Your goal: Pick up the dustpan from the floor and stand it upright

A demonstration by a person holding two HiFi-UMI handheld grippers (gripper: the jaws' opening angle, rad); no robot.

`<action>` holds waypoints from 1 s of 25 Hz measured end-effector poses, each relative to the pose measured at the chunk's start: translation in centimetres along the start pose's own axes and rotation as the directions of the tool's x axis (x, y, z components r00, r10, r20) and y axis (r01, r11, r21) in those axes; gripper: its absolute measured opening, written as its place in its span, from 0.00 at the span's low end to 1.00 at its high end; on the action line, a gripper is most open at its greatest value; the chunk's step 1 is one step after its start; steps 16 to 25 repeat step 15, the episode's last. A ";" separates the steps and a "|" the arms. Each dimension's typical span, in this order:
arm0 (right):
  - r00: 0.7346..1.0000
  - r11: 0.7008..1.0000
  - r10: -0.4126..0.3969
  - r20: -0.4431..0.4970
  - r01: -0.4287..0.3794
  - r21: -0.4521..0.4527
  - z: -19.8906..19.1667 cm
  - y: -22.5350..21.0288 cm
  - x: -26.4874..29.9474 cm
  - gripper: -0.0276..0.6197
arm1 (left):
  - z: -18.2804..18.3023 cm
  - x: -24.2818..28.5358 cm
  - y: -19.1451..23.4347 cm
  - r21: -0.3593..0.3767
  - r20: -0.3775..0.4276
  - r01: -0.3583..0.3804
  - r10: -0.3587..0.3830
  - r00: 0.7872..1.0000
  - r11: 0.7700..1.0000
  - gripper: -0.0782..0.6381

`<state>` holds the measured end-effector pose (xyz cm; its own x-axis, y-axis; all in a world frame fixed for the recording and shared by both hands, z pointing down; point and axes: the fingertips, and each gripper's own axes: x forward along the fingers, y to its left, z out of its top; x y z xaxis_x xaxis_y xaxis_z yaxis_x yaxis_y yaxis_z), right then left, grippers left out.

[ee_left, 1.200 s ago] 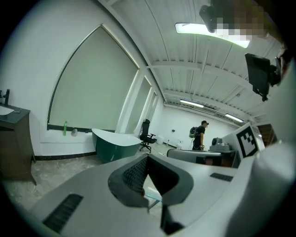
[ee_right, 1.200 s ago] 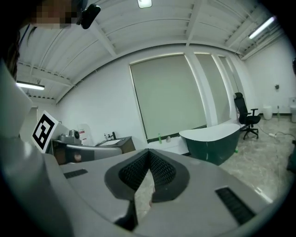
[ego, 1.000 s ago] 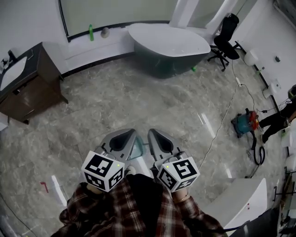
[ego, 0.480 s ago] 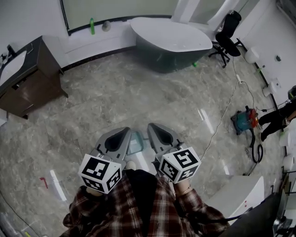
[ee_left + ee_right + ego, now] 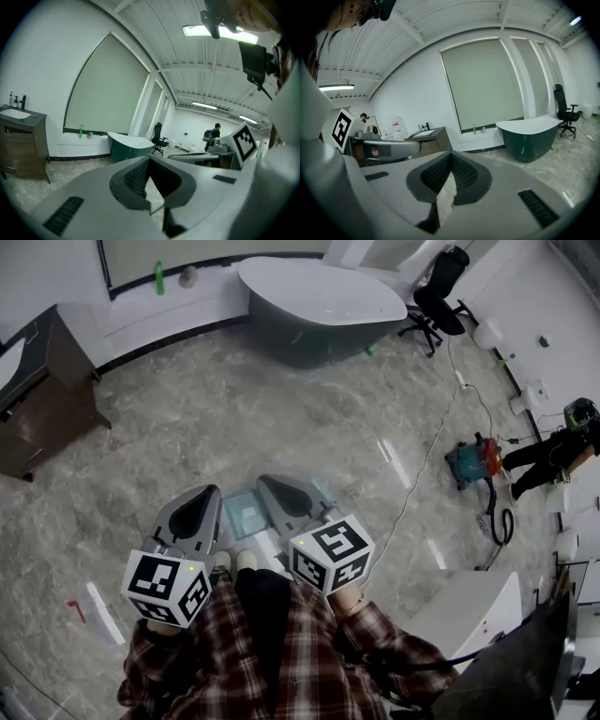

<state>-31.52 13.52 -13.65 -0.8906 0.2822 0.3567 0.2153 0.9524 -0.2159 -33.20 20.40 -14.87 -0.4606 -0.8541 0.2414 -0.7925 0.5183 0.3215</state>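
A pale teal, flat dustpan [image 5: 246, 513] lies on the marble floor just ahead of my feet, partly hidden between the two grippers. In the head view my left gripper [image 5: 207, 492] is held to its left and my right gripper [image 5: 264, 482] to its right, both above the floor and close to my body. Neither touches it. In the left gripper view the left gripper [image 5: 149, 160] has its tips together with nothing between them. The right gripper [image 5: 451, 154] is likewise shut and empty in its own view. Neither gripper view shows the dustpan.
A dark green bathtub [image 5: 314, 306] stands at the far wall, a wooden vanity [image 5: 42, 381] at the left, an office chair [image 5: 439, 292] at the back right. A vacuum [image 5: 473, 463] with a trailing cable and a person [image 5: 562, 437] are at the right; a white counter [image 5: 469, 615] is near right.
Both grippers have shifted left and lower in the head view, and the whole view has panned. More of the teal dustpan shows between them. Both stay shut.
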 end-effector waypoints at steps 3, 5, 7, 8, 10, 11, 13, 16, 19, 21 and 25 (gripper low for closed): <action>1.000 1.000 -0.014 0.006 0.014 0.007 0.0 -0.3 -0.1 0.06 | 0.0 0.3 -0.2 0.005 -0.007 0.013 -0.013 1.000 1.000 0.11; 1.000 1.000 -0.023 0.009 0.023 0.015 -0.1 -0.7 -0.2 0.06 | 0.0 0.6 -0.5 0.010 -0.009 0.022 -0.022 1.000 1.000 0.11; 0.999 0.999 -0.035 0.013 0.035 0.027 -0.3 -1.2 -0.7 0.06 | 0.0 0.9 -1.1 0.018 -0.013 0.035 -0.035 0.999 0.999 0.11; 0.999 0.999 -0.043 0.016 0.043 0.033 -0.4 -1.5 -1.1 0.06 | 0.0 1.1 -1.5 0.023 -0.015 0.044 -0.044 0.999 0.999 0.11; 0.998 0.998 -0.056 0.022 0.055 0.039 -0.4 -2.0 -1.9 0.06 | -0.1 1.3 -2.4 0.029 -0.019 0.058 -0.058 0.998 0.998 0.11; 0.998 0.998 -0.060 0.025 0.059 0.039 -0.4 -2.2 -2.3 0.06 | -0.2 1.5 -2.9 0.031 -0.019 0.063 -0.062 0.998 0.998 0.11; 0.997 0.997 -0.068 0.030 0.067 0.036 -0.4 -2.9 -3.1 0.06 | -0.4 1.9 -3.8 0.033 -0.021 0.073 -0.072 0.997 0.997 0.11; 0.996 0.996 -0.078 0.034 0.077 0.033 -0.3 -3.6 -3.9 0.06 | -0.7 2.3 -4.6 0.033 -0.024 0.083 -0.082 0.996 0.996 0.11; 0.996 0.996 -0.078 0.034 0.077 0.033 -0.3 -3.6 -3.9 0.06 | -0.7 2.3 -4.6 0.033 -0.024 0.083 -0.082 0.996 0.996 0.11; 0.996 0.996 -0.078 0.034 0.077 0.033 -0.3 -3.6 -3.9 0.06 | -0.7 2.3 -4.6 0.033 -0.024 0.083 -0.082 0.996 0.996 0.11; 0.996 0.996 -0.078 0.034 0.077 0.033 -0.3 -3.6 -3.9 0.06 | -0.7 2.3 -4.6 0.033 -0.024 0.083 -0.082 0.996 0.996 0.11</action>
